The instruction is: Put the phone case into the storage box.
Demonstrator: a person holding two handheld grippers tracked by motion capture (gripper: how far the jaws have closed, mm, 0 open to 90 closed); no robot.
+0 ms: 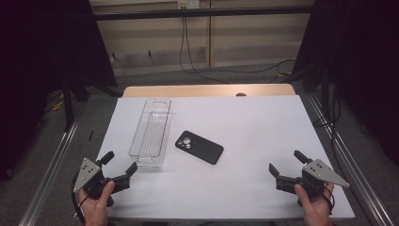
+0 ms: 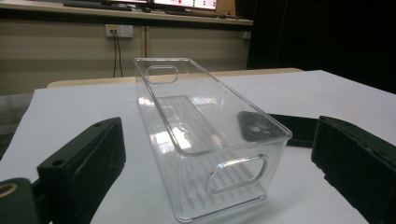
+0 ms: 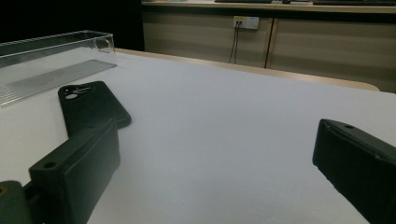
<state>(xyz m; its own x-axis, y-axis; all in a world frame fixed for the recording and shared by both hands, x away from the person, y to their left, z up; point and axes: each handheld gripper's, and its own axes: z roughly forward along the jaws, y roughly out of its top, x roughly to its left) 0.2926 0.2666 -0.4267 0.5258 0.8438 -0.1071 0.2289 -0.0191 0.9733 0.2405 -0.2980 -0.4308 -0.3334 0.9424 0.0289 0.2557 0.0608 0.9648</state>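
The left gripper [image 1: 117, 165] rests at the near left corner of the bench [image 1: 263, 122], held in the person's left hand [image 1: 96, 207]; its fingers [image 2: 84, 163] stand wide apart with nothing between them, aimed at the near end of the clear plastic bin [image 1: 151, 134]. The bin lies lengthwise on the white bench surface, empty, with a handle slot in each end wall. Just to its right, apart from the bin wall, the black phone case [image 1: 199, 147] lies flat with its camera cut-out toward the bin. At the near right corner the right gripper [image 1: 288, 162], in the right hand [image 1: 315, 207], also has its fingers [image 3: 79, 172] spread fully, holding nothing, directed toward the case across bare bench. Judged hazards: the case lies flat and thin, so fingers brought down on it may slide over the surface or push it sideways into the bin instead of gripping an edge. The bin is light and smooth; contact from the left fingers at the near wall could skate or tip it. Transparent walls make the rim hard to judge, so a carried case may strike the rim and drop outside.
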